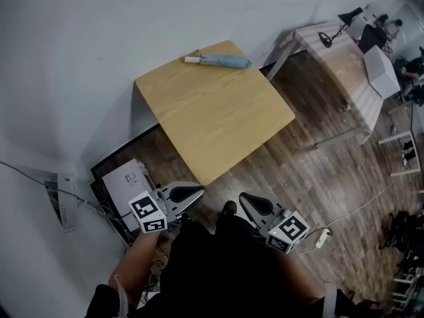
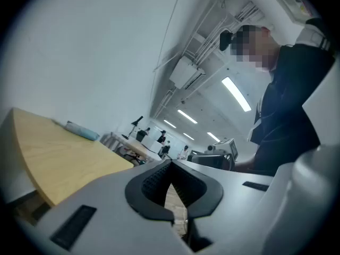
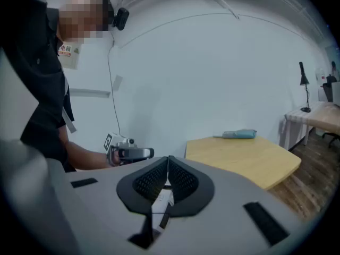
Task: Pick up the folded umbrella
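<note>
Left gripper (image 1: 185,194), right gripper (image 1: 254,204): jaws together, nothing between, at 6 o'clock off the wooden table (image 1: 218,121). Plank floor (image 1: 318,171), white wall (image 1: 79,45). Folded umbrella (image 1: 222,61) at 12 o'clock on the table's far edge, well apart from both.

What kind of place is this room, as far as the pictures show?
Probably an office or lab: a long desk with a lamp, strip lights on the ceiling, and people at the far end.
</note>
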`<state>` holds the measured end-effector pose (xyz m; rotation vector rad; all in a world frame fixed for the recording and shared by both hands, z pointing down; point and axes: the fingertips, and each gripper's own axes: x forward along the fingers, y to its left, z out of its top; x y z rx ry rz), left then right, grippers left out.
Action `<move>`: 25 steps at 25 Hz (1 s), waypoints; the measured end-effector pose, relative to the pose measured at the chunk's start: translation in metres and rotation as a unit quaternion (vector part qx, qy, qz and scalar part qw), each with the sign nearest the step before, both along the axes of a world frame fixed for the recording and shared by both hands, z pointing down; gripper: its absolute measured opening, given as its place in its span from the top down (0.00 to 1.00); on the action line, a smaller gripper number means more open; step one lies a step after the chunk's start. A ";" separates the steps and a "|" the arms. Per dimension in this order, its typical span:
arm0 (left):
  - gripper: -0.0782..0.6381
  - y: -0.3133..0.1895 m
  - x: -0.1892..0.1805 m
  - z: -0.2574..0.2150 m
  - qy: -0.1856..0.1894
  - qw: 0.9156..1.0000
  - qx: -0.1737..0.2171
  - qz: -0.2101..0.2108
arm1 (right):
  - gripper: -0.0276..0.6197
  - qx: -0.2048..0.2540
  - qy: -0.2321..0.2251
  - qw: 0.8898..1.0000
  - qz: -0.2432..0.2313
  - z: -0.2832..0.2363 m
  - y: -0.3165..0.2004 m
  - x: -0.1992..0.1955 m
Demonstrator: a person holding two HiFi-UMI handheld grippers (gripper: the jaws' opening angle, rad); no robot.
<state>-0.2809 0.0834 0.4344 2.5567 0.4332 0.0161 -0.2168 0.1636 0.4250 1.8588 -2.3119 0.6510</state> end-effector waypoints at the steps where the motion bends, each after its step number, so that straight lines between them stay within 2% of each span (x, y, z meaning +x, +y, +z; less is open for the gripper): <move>1: 0.88 0.004 0.009 -0.004 0.010 1.000 0.000 0.009 | 0.93 0.003 -0.005 1.000 0.011 0.001 0.000 0.006; 4: 0.88 0.021 0.029 -0.014 0.030 0.999 0.009 0.026 | 0.93 0.023 -0.015 0.999 0.026 0.000 -0.001 0.018; 7: 0.88 0.040 0.034 -0.014 0.014 0.999 0.041 0.019 | 0.93 0.063 -0.022 0.998 -0.003 -0.012 -0.004 0.014; 10: 0.88 0.054 0.033 -0.022 -0.005 0.997 0.069 -0.015 | 0.93 0.105 -0.025 0.993 -0.054 -0.032 0.007 0.010; 13: 0.88 0.072 0.034 -0.046 0.006 0.994 0.090 -0.059 | 0.93 0.120 -0.017 0.989 -0.090 -0.047 0.023 0.022; 16: 0.88 0.088 0.032 -0.060 0.000 0.989 0.105 -0.103 | 0.93 0.128 -0.012 0.984 -0.123 -0.048 0.039 0.028; 20: 0.88 0.117 0.020 -0.056 -0.018 0.984 0.107 -0.142 | 0.93 0.140 -0.030 0.976 -0.161 -0.047 0.059 0.022; 25: 0.88 0.146 0.017 -0.045 -0.033 0.980 0.098 -0.169 | 0.92 0.158 -0.031 0.971 -0.176 -0.043 0.086 0.027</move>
